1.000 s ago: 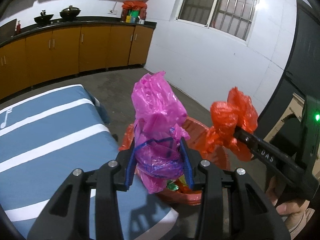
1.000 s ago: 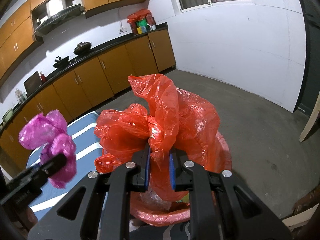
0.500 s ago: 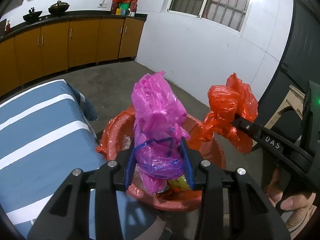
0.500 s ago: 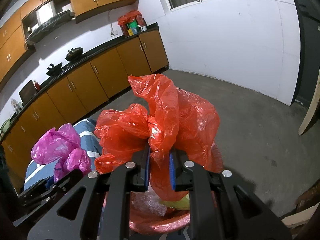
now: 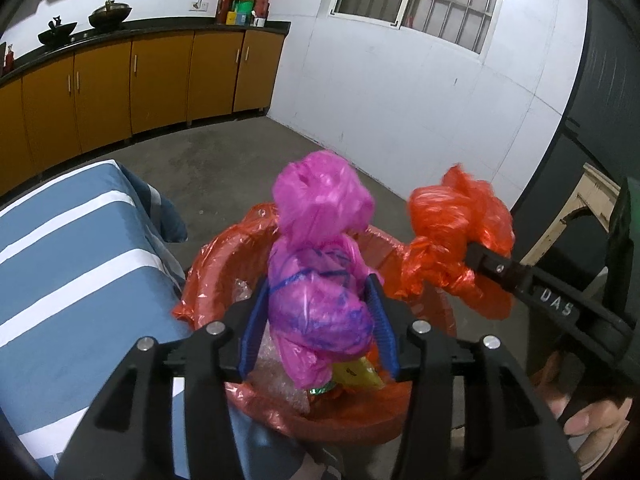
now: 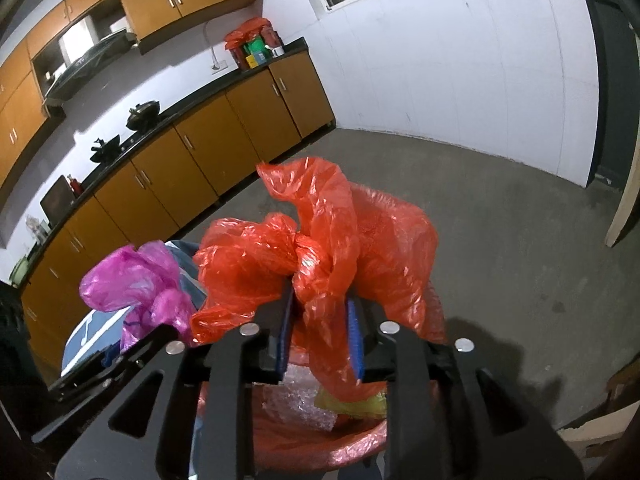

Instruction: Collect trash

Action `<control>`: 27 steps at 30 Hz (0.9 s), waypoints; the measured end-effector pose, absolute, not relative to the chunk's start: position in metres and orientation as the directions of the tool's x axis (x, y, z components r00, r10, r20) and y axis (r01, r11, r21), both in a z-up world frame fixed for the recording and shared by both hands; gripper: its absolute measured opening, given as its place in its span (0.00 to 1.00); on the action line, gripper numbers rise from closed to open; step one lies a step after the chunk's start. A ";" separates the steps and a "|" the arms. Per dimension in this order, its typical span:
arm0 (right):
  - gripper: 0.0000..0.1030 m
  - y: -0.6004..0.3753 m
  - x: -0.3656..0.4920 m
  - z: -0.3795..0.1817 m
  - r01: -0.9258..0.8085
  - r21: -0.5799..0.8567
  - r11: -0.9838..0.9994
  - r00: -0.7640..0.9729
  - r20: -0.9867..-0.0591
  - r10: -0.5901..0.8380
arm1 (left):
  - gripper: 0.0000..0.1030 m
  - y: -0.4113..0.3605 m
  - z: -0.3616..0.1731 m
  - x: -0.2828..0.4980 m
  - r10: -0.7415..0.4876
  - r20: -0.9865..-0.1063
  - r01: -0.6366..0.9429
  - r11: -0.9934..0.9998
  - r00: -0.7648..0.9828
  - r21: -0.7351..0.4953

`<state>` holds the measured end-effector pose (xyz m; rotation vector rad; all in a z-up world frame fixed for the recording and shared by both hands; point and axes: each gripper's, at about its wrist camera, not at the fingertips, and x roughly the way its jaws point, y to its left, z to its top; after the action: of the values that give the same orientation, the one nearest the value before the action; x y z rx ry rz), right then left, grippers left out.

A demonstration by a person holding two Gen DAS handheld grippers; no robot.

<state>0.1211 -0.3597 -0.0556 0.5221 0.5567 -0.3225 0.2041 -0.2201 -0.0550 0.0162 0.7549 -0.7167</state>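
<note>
My left gripper (image 5: 318, 320) is shut on a crumpled pink plastic bag (image 5: 320, 264) and holds it over a bin lined with an orange bag (image 5: 212, 256). The bin holds bubble wrap and a yellow wrapper (image 5: 356, 374). My right gripper (image 6: 320, 328) grips a crumpled orange plastic bag (image 6: 320, 248) above the same bin (image 6: 304, 432), with its jaws wider apart than before. The right gripper also shows in the left wrist view (image 5: 468, 256), beside the pink bag. The pink bag shows at the left of the right wrist view (image 6: 136, 280).
A table with a blue and white striped cloth (image 5: 68, 264) stands left of the bin. Orange kitchen cabinets (image 5: 140, 80) line the far wall under a black counter. A white wall (image 5: 400, 100) and a bare concrete floor (image 6: 520, 240) lie beyond the bin.
Both grippers moved from the table to above the bin with their bags. The right gripper's jaws have spread a little around the orange bag.
</note>
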 end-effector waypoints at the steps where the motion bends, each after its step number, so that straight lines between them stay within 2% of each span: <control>1: 0.31 -0.361 0.121 -0.056 0.422 0.386 0.820 0.806 -0.573 -0.145 | 0.47 -0.220 -0.057 0.205 -0.587 -0.635 0.600 0.765 0.502 -0.234; 4: 0.35 -0.361 0.120 -0.058 0.416 0.393 0.820 0.809 -0.572 -0.136 | 0.48 -0.221 -0.059 0.206 -0.585 -0.643 0.596 0.767 0.494 -0.240; 10: 0.36 -0.362 0.111 -0.060 0.431 0.380 0.819 0.803 -0.575 -0.156 | 0.52 -0.213 -0.059 0.206 -0.565 -0.647 0.577 0.784 0.512 -0.228; 12: 0.43 -0.360 0.105 -0.056 0.437 0.360 0.824 0.804 -0.568 -0.178 | 0.56 -0.207 -0.057 0.204 -0.552 -0.644 0.564 0.796 0.530 -0.218; 16: 0.68 -0.348 0.095 -0.047 0.432 0.310 0.847 0.812 -0.543 -0.215 | 0.64 -0.191 -0.045 0.195 -0.518 -0.620 0.539 0.824 0.589 -0.176; 20: 0.89 -0.327 0.080 -0.030 0.408 0.249 0.878 0.837 -0.487 -0.250 | 0.82 -0.171 -0.026 0.173 -0.459 -0.565 0.501 0.861 0.685 -0.092; 24: 0.95 -0.301 0.063 -0.014 0.404 0.157 0.901 0.856 -0.413 -0.312 | 0.96 -0.147 -0.007 0.144 -0.389 -0.498 0.441 0.897 0.775 -0.015; 27: 0.96 -0.286 0.056 -0.008 0.398 0.118 0.910 0.860 -0.394 -0.325 | 0.96 -0.128 0.005 0.122 -0.348 -0.451 0.399 0.917 0.822 0.021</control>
<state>0.0556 -0.2865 -0.0079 0.1984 0.3774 -0.3824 0.1221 -0.1277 0.0047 0.1164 0.4569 -0.3984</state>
